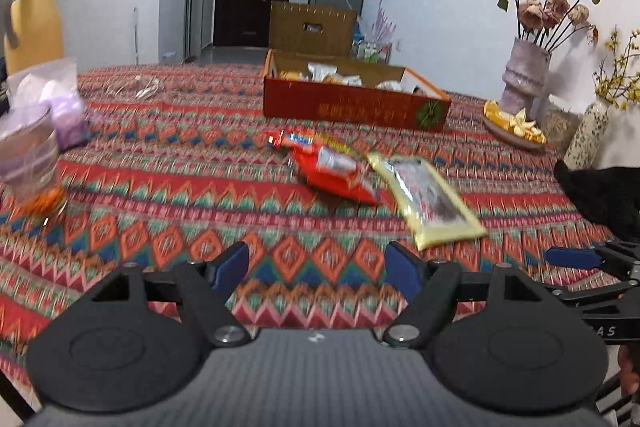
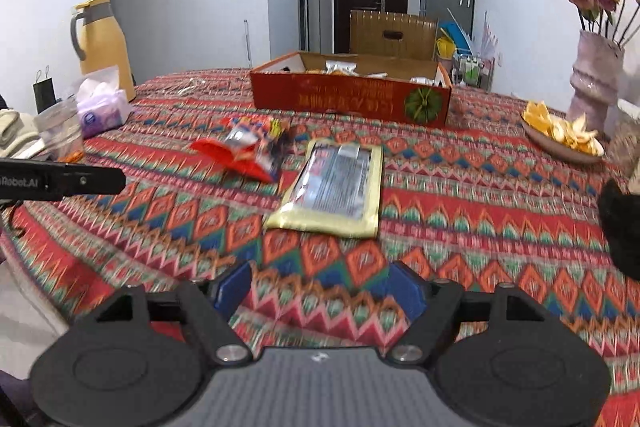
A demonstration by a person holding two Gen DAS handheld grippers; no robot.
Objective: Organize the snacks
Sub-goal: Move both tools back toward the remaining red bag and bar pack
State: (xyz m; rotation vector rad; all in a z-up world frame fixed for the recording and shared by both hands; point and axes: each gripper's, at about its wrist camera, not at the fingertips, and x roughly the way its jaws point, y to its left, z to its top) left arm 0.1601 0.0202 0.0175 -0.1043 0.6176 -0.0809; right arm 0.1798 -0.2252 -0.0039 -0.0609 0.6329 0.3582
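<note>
Covering the table is a patterned tablecloth (image 2: 460, 211) in red, orange, green and blue zigzags. Item one: red snack packet (image 1: 332, 167), lying flat near the table's middle, crumpled, just beside item two and possibly touching it at one corner. Item two: yellow-edged flat packet (image 2: 336, 183) with a clear printed window, lying flat on the cloth toward the near edge. Item three: open red cardboard box (image 2: 348, 99), shallow, standing toward the far edge, with several pale wrapped snacks inside; their kinds cannot be told. Left gripper (image 1: 316, 271): blue-padded jaws apart, nothing between them, over bare cloth at the near edge, short of both packets. Right gripper (image 2: 318, 291): jaws likewise apart and empty, over the cloth just short of the yellow-edged packet. Other holdings: yellow thermos jug (image 2: 106, 43) at the far left corner; purple tissue pack (image 2: 102, 107) near the left edge; pale vase of dried roses (image 1: 524, 75) at the right edge; plate of orange peel (image 2: 560, 139) just beside the vase; black furry object (image 2: 622, 227) at the right edge, not identifiable.
</note>
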